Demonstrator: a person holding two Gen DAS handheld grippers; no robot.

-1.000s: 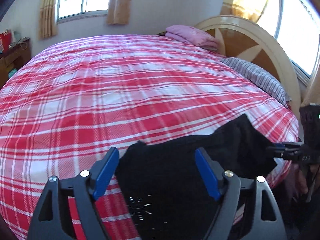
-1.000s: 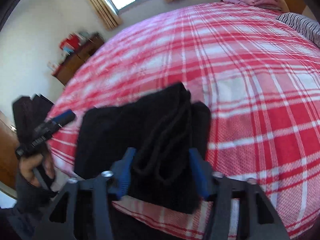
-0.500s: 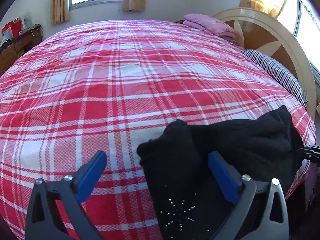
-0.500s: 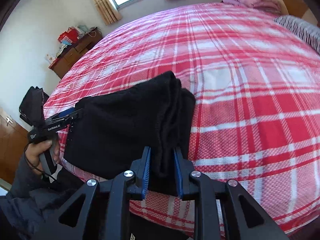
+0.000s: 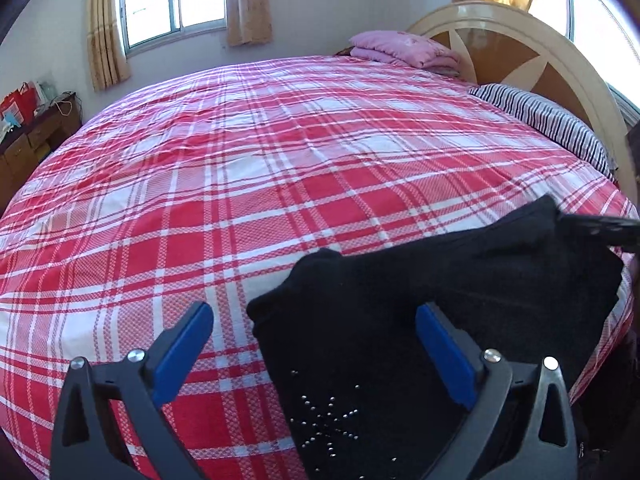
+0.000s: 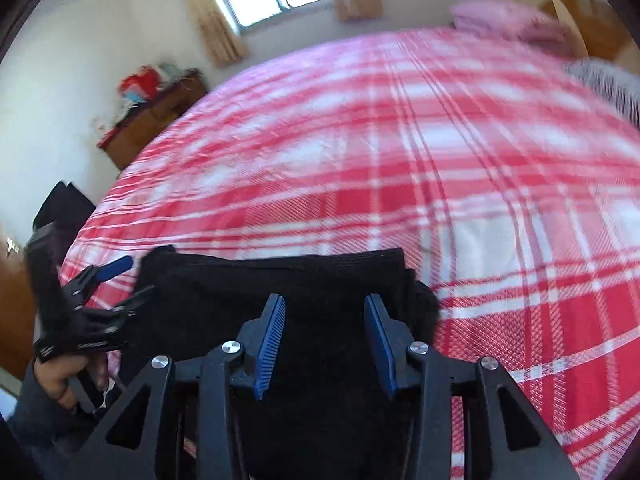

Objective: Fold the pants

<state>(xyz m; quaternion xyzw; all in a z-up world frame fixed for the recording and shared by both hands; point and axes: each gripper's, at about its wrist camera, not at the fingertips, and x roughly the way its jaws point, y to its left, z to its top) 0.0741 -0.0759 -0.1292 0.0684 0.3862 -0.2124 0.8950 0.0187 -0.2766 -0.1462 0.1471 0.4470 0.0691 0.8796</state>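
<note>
The black pants (image 5: 400,320) lie folded at the near edge of the red plaid bed (image 5: 280,160), rhinestone pattern showing. The left gripper (image 5: 316,344) stands spread wide, one pad over the fabric, the other over the bedcover, gripping nothing. The right gripper (image 6: 324,340) has just parted its jaws, cloth below them but pads apparently clear of it. Good form now would be pinching both corners of the same layer evenly and lifting together, so the fold lands square

Home bedroom – plaid-covered bed (image 5: 280,168), wooden headboard (image 5: 520,52), curtained window (image 5: 176,0), dresser (image 5: 36,136)
</note>
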